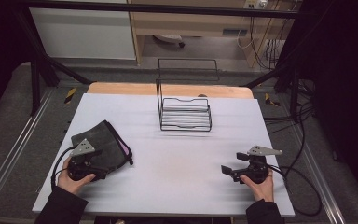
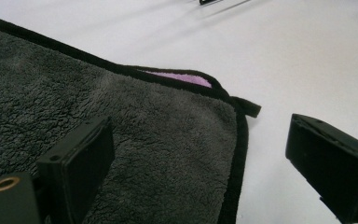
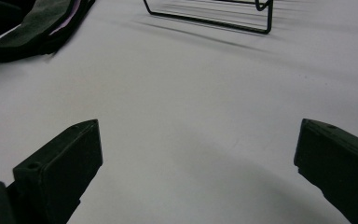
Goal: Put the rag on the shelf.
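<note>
Over towel [image 2: 168, 154] corner: left gripper [image 2: 200, 154] spread.

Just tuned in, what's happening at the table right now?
A person holds a pair of tongs in each hand. The left tongs hover open over the corner of a folded dark grey towel with a pink underside; one jaw is above the cloth, the other beyond its edge. The right tongs are open over bare table, gripping nothing. A black wire rack stands farther back.
</note>
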Demonstrator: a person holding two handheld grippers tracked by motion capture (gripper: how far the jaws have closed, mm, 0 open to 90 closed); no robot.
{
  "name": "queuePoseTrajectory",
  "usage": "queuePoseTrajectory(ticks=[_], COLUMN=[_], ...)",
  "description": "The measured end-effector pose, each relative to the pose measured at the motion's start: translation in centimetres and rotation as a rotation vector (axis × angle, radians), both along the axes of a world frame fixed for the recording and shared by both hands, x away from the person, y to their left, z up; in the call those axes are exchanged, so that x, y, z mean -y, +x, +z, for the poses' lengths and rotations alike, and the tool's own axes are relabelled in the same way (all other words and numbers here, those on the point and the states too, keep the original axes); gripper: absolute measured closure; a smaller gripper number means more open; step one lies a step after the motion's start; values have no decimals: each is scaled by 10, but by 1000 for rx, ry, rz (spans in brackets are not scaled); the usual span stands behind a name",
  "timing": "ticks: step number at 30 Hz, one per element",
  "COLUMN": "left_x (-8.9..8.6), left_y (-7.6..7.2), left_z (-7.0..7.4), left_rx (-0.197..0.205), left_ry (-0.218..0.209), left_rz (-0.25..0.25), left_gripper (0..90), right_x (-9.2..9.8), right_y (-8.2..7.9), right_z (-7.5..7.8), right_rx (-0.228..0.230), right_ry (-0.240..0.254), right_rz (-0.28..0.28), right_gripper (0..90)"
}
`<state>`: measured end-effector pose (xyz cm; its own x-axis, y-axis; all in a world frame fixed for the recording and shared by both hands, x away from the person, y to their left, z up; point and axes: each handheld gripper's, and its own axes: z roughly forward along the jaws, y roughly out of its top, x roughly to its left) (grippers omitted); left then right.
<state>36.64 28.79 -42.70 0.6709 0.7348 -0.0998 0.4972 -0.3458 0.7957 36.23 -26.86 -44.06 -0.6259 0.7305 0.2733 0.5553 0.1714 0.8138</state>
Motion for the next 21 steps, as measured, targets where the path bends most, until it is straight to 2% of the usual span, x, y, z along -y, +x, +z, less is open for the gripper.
queuePoseTrajectory(ticks=[11,14,21], left_x=[7,11,26], left_y=[-1,-2,-6], left_z=[6,9,17], left_rx=[0,-4,0], left_ry=[-3,7,12], left_rz=[1,-3,-19], left_gripper=[76,81,167], right_x=[-1,-1,-2], right_y=[0,0,0], right_z=[-1,-1,-1], right_rx=[-12,-14,-14], right_ry=[-13,-13,-18], right_rz=[4,2,-1], right_gripper=[17,17,17])
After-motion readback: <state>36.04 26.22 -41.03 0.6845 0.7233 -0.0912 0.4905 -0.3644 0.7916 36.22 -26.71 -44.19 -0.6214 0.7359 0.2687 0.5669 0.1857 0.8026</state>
